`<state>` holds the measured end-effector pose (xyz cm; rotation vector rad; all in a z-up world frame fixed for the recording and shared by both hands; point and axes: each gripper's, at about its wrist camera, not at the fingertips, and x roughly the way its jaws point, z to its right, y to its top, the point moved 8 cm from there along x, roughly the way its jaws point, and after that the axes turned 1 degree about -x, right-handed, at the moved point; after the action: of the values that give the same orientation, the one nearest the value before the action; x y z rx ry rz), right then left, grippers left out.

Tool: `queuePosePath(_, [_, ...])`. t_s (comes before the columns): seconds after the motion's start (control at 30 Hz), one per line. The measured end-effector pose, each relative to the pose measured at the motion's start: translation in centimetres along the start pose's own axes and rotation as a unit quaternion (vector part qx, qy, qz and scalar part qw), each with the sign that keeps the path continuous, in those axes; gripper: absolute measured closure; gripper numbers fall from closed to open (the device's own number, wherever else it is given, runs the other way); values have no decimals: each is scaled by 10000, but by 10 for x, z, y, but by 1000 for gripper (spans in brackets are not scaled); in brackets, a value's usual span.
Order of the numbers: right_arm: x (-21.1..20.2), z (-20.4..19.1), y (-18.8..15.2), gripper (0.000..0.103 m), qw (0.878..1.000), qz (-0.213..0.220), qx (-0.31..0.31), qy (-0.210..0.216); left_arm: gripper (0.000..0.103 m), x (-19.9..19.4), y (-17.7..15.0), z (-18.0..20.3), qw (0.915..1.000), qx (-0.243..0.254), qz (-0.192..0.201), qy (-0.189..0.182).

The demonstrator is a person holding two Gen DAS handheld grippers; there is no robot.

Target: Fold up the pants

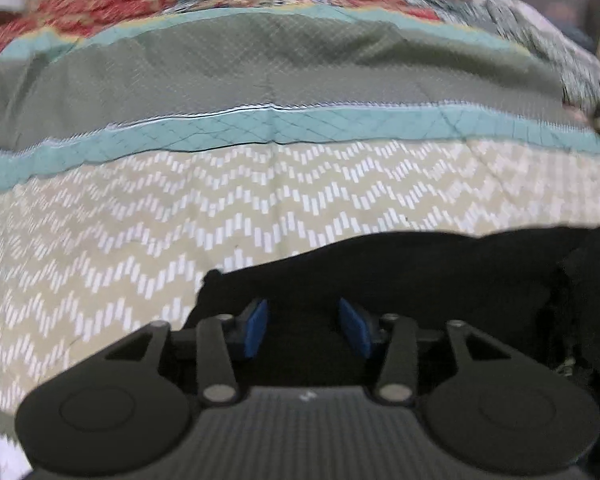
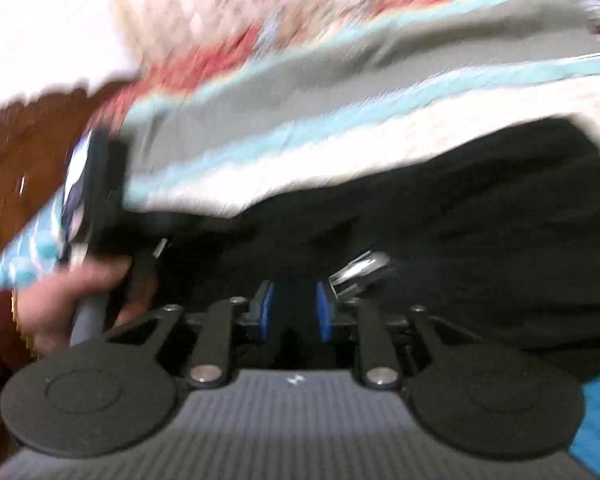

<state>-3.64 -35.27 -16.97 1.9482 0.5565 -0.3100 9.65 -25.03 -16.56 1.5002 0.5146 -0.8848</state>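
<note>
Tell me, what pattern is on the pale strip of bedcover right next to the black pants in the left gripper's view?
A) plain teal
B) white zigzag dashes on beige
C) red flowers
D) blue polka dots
B: in the left wrist view the bedcover shows rows of white dashes forming zigzags on beige, right up to the edge of the black pants; the teal band and the red patches lie farther away.
</note>
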Motion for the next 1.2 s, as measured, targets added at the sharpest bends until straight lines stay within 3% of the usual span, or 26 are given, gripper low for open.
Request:
queuePosePath(0.07, [-24, 38, 14, 55, 9976, 426, 203, -506, 45, -26, 0, -6, 9990, -357, 211, -168])
queuePosePath(0.1, [-37, 60, 19, 53, 9943, 619, 360, -789, 37, -41, 0, -7, 9973, -540, 410, -290])
queuePosePath(0.17, [-57, 101, 25, 53, 9860, 857, 721, -1232, 32, -64, -1, -6, 9933, -737, 734, -504])
queuePosePath(0.23, [-69, 136, 22, 53, 9767, 936, 1104, -1585, 32, -66, -8, 1, 9932, -706, 670, -639])
queuePosePath(0.33, [-67, 165, 9, 51, 9708, 809, 1578, -1615, 32, -37, -30, 10, 9989, -344, 176, -263])
queuePosePath(0.43, [-46, 166, -3, 51, 9713, 524, 1951, -1256, 28, -25, -37, 12, 9996, -88, 268, -11])
queuePosePath(0.57, [-39, 138, -2, 80, 9765, 361, 1827, -1082, 33, -50, -21, 11, 9983, -537, 102, -177])
queuePosePath(0.67, [-53, 98, 17, 82, 9866, 683, 1283, -743, 27, -91, -1, 27, 9929, -759, 523, -752])
queuePosePath(0.8, [-52, 26, 38, 82, 9954, 824, -23, -494, 9, -120, 27, 87, 9844, -262, 640, -1621])
queuePosePath(0.93, [-36, -18, 30, 81, 9909, 673, -1053, -499, 6, -121, 41, 147, 9731, 198, 152, -2291])
queuePosePath(1.03, [-38, -36, 18, 81, 9876, 643, -1365, -422, 4, -111, 40, 182, 9727, 814, -133, -2168])
queuePosePath(1.07, [-36, -39, 20, 81, 9876, 638, -1386, -363, 9, -105, 39, 188, 9738, 892, -206, -2082])
queuePosePath(1.1, [-38, -44, 18, 81, 9868, 632, -1461, -303, 25, -97, 37, 191, 9731, 877, -343, -2105])
queuePosePath(1.13, [-39, -49, 17, 81, 9852, 643, -1562, -292, 42, -91, 34, 192, 9713, 819, -506, -2176])
queuePosePath(1.17, [-42, -53, 13, 81, 9834, 672, -1658, -309, 80, -85, 32, 191, 9715, 746, -623, -2164])
queuePosePath(1.2, [-43, -56, 13, 81, 9814, 702, -1748, -358, 91, -82, 31, 184, 9748, 648, -580, -2053])
